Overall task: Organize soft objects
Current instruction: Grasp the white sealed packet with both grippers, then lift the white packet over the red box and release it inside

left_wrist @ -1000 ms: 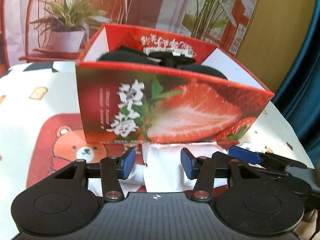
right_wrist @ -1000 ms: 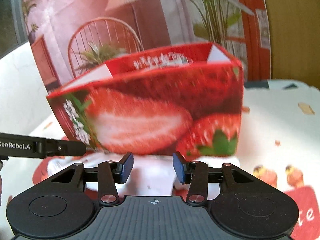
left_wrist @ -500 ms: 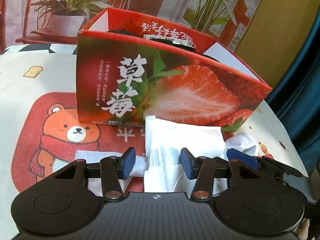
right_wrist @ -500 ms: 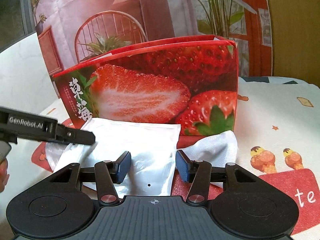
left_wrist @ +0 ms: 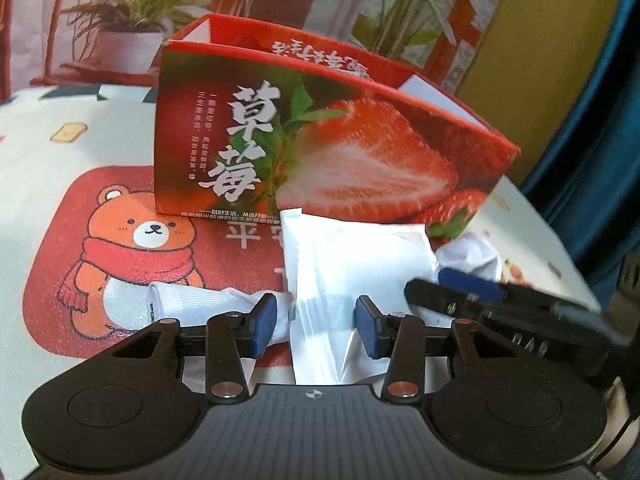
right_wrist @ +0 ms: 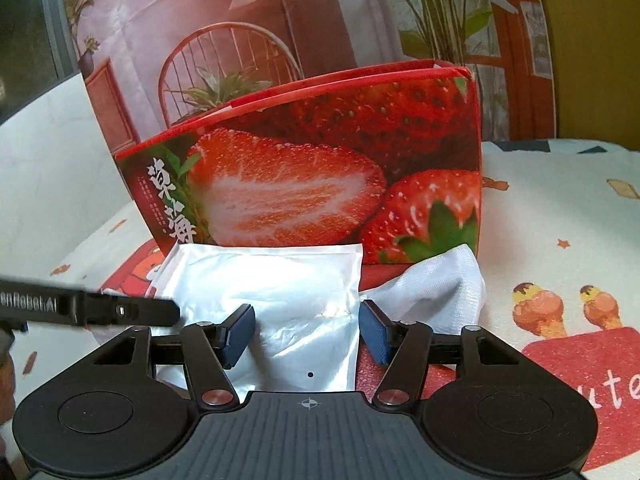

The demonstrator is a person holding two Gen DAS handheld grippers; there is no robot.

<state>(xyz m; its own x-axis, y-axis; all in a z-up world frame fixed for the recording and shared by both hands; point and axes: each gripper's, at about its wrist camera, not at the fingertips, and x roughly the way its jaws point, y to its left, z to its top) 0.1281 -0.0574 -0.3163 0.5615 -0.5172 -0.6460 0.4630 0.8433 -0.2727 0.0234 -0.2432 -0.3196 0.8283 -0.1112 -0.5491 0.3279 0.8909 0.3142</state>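
Our left tongs were closing around the white plastic packet, not yet pinching; our right tongs were opening, released. We judged a centred grip best.

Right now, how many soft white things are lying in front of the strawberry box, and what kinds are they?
White plastic packet: 1
White sock: 1
White crumpled cloth: 1
Total: 3, all on the tablecloth in front of the strawberry box.
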